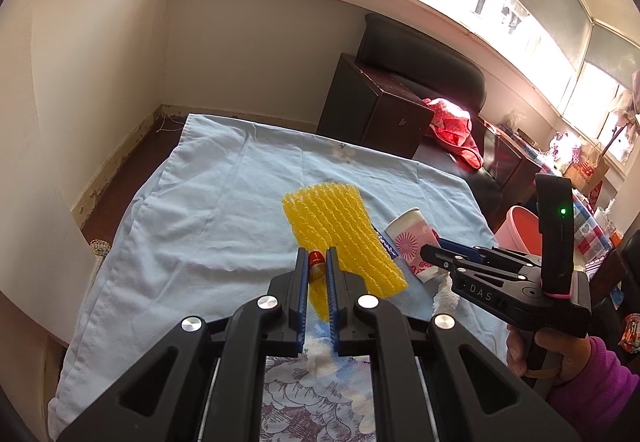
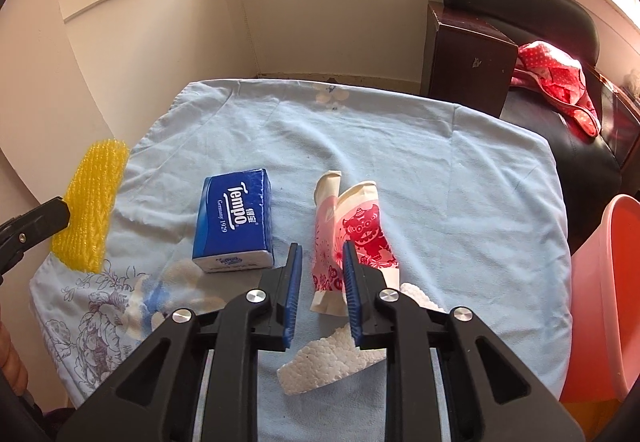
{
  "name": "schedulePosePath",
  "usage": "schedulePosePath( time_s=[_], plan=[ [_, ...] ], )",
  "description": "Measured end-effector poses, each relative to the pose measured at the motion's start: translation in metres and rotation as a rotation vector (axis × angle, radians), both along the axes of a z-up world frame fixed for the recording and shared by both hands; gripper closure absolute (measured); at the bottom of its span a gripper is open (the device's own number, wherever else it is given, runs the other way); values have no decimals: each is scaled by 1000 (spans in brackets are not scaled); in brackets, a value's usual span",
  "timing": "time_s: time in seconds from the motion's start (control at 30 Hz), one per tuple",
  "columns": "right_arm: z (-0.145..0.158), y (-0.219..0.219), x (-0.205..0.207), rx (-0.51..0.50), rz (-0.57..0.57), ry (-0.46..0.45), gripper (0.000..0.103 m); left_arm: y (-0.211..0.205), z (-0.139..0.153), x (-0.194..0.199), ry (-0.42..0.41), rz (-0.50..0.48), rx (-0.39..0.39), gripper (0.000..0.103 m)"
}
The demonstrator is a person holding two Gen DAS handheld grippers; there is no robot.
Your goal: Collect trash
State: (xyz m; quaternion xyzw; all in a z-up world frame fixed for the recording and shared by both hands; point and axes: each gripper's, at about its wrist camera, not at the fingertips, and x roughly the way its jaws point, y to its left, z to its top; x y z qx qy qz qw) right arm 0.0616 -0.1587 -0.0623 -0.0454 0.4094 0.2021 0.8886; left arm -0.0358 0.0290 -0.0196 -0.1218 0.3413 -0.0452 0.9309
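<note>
A yellow foam net [image 1: 342, 232] lies on the light blue cloth [image 1: 200, 210]; it also shows in the right wrist view [image 2: 90, 202]. My left gripper [image 1: 316, 262] is narrowly apart around a small red item [image 1: 316, 265] at the net's near edge. A crushed pink paper cup [image 2: 352, 234] lies mid-table; it also shows in the left wrist view [image 1: 412, 242]. My right gripper [image 2: 320, 254] is open with its jaws either side of the cup's lower end. A white foam scrap [image 2: 324, 362] lies beneath the right gripper. A blue Tempo tissue pack [image 2: 236, 222] lies left of the cup.
A pink bucket [image 2: 604, 298] stands off the table's right side. A dark wooden cabinet [image 1: 376, 110] and black sofa [image 1: 424, 58] with a red cloth [image 1: 456, 130] stand behind. Walls bound the far and left sides.
</note>
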Motion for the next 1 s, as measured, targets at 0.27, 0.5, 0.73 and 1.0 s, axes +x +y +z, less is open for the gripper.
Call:
schedulePosePath(
  time_s=[0.27,0.5,0.73,1.0],
  plan=[
    [19,-11,-9,79,-10,-43,96,-5,14,-11,-32,-5,11,95],
    [61,-41,-48,131,-73,-139,96,-21,28,-23,-72,-38,15,95],
    [53,-78,-88,136,-174,-111,96,-51,35,-32,-88,-108,14,95],
    [11,-94,-118,145,-232,-21,96,-87,35,-42,-83,-207,24,95]
  ],
)
